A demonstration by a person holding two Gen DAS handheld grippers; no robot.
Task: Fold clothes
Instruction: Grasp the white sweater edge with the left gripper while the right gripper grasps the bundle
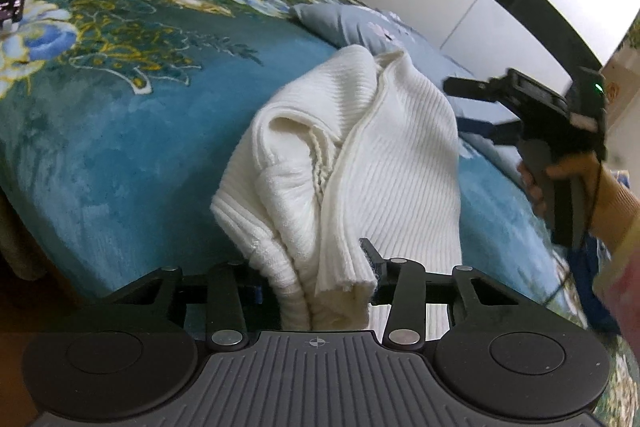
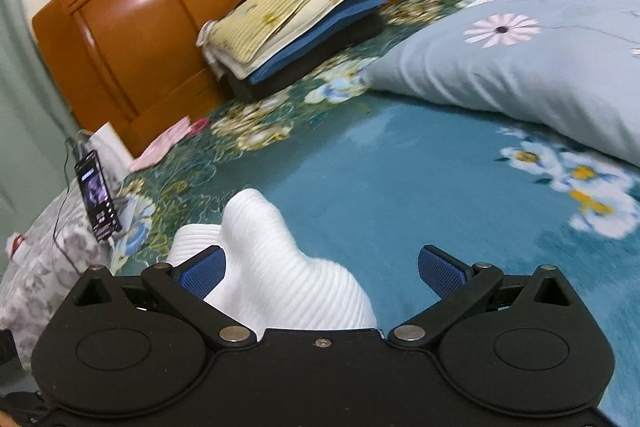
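The white ribbed sweater (image 1: 352,163) is held bunched above the blue floral bed (image 1: 120,155), its thick lower edge pinched in the left claw (image 1: 316,279). The right claw (image 2: 320,267) is spread wide, nothing gripped, though knit is seen lying between its blue pads (image 2: 440,269). The step is judged to be the spreading-out before the first fold. A second hold on a free edge is called for next.
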